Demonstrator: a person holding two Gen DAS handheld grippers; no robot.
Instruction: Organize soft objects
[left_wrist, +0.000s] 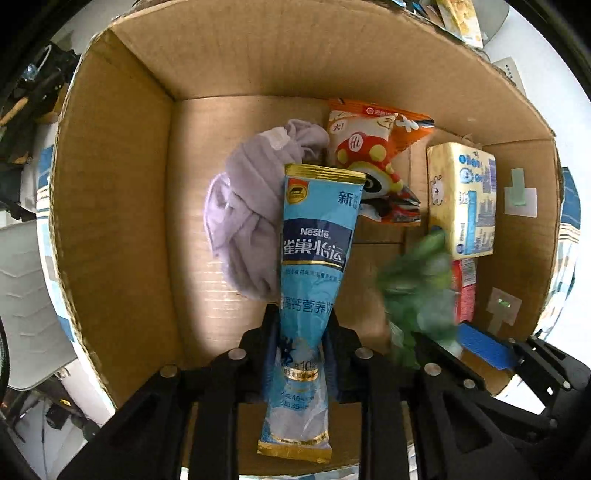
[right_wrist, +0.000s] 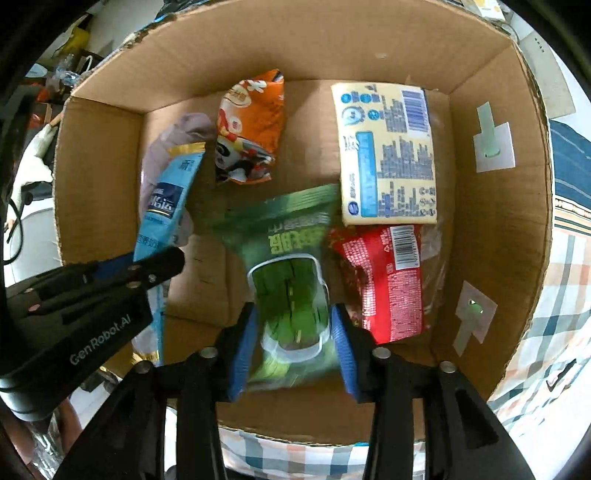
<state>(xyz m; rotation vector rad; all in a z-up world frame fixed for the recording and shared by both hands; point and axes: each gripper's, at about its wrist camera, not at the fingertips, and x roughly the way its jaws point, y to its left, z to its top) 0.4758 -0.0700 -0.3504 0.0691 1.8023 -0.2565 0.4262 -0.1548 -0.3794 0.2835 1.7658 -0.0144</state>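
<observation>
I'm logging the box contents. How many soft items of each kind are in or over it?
Snack or food packets: 4 (blue, orange, green, red)
Tissue packs: 1 (yellow)
Cloths: 1 (lilac)
Total: 6

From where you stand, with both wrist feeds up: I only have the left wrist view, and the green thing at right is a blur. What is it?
Observer: A green bag with a clear window, clamped between the right gripper pads.
Operator: What's the red sliver under the yellow pack?
Observer: A red packet, barcode up, lying below the yellow tissue pack on the box floor.
Operator: And the left gripper?
Observer: The left gripper holds the blue Nestle sachet above the lilac cloth.
</observation>
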